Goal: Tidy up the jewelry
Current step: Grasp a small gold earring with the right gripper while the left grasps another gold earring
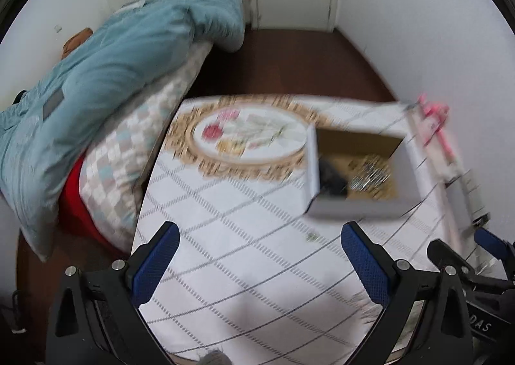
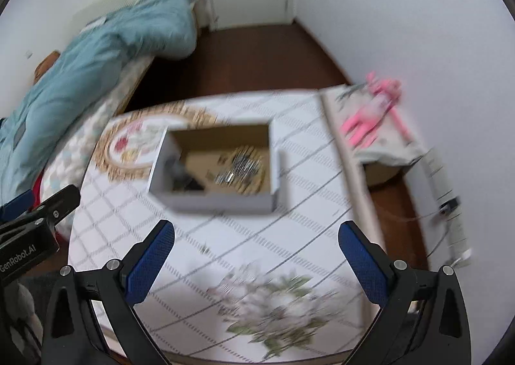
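An open cardboard box (image 1: 360, 205) (image 2: 222, 201) stands on the white checked tablecloth (image 1: 244, 236) (image 2: 289, 223). Inside lie a heap of silvery jewelry (image 1: 370, 176) (image 2: 239, 168) and a dark object (image 1: 331, 180) (image 2: 180, 173). A small jewelry piece (image 1: 311, 237) (image 2: 205, 248) lies loose on the cloth in front of the box. My left gripper (image 1: 259, 236) is open and empty above the cloth, near the box. My right gripper (image 2: 256, 233) is open and empty, just in front of the box. Both views are motion-blurred.
A round gold-rimmed floral tray (image 1: 251, 136) (image 2: 135, 143) sits behind the box. A pink item (image 1: 434, 120) (image 2: 370, 120) lies past the table's right edge, by the wall. A bed with a teal blanket (image 1: 112, 75) (image 2: 80, 75) is at the left. Brown floor lies beyond.
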Available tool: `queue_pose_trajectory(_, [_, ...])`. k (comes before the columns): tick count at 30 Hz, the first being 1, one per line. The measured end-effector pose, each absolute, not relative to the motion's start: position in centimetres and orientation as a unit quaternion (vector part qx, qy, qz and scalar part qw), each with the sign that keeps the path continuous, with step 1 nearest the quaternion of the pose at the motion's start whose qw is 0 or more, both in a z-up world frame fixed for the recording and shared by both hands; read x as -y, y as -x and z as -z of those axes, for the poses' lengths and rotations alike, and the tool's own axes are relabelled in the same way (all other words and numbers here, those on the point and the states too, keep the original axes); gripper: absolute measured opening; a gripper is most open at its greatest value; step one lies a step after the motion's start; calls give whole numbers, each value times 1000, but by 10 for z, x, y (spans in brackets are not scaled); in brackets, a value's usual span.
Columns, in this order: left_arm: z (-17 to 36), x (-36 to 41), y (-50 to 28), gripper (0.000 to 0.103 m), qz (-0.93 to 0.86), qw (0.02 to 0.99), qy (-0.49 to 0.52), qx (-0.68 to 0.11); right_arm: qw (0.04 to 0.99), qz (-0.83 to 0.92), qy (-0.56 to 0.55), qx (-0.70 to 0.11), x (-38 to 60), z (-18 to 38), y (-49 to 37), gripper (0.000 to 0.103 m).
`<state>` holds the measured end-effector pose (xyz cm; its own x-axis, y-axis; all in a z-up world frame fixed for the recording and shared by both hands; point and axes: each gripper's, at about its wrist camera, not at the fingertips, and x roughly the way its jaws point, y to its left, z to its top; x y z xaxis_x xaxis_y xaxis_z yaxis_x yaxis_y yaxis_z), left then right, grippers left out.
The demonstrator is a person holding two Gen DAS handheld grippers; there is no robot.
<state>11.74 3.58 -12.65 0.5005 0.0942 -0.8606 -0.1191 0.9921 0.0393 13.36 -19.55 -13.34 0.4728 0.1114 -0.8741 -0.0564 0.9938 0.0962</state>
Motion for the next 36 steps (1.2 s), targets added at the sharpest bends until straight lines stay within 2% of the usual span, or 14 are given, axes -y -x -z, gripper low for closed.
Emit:
queue_pose_trajectory(2, [148, -41, -114, 103, -66, 859, 12, -508, 844, -64, -28, -532, 183, 164, -136, 89])
queue_pose_trajectory(7, [190, -53, -111, 103, -77, 844, 10, -530, 826, -85, -36, -555, 161, 221, -137, 69])
queue_pose_trajectory(12, [221, -67, -111, 103, -89, 833, 21, -546, 823, -103, -33, -557, 140, 256, -140, 61])
queue_pose_trajectory(15, [234, -73, -112, 103, -94, 828, 25, -552, 824, -111, -23, -556, 129, 268, -142, 52])
queue_pose_trajectory(16, [236, -75, -112, 103, -96, 828, 26, -551, 832, -109, -12, -543, 126, 267, -141, 44])
queue_pose_trajectory(17, [238, -75, -113, 103, -97, 829, 25, -551, 836, -105, 2, -539, 122, 269, -140, 26])
queue_pose_trajectory(19, [241, -75, -114, 103, -97, 830, 22, -550, 842, -105, 6, -530, 120, 271, -139, 9])
queue_pose_trajectory(33, [249, 3, -149, 102, -21, 843, 9, -537, 853, -46, -69, -515, 203, 249, -140, 9])
queue_pose_trajectory(34, [250, 8, -150, 99, -18, 846, 2, -533, 853, -42, -70, -516, 209, 249, -140, 9])
queue_pose_trajectory(36, [251, 18, -153, 86, -16, 849, -14, -528, 852, -31, -77, -518, 220, 252, -141, 9])
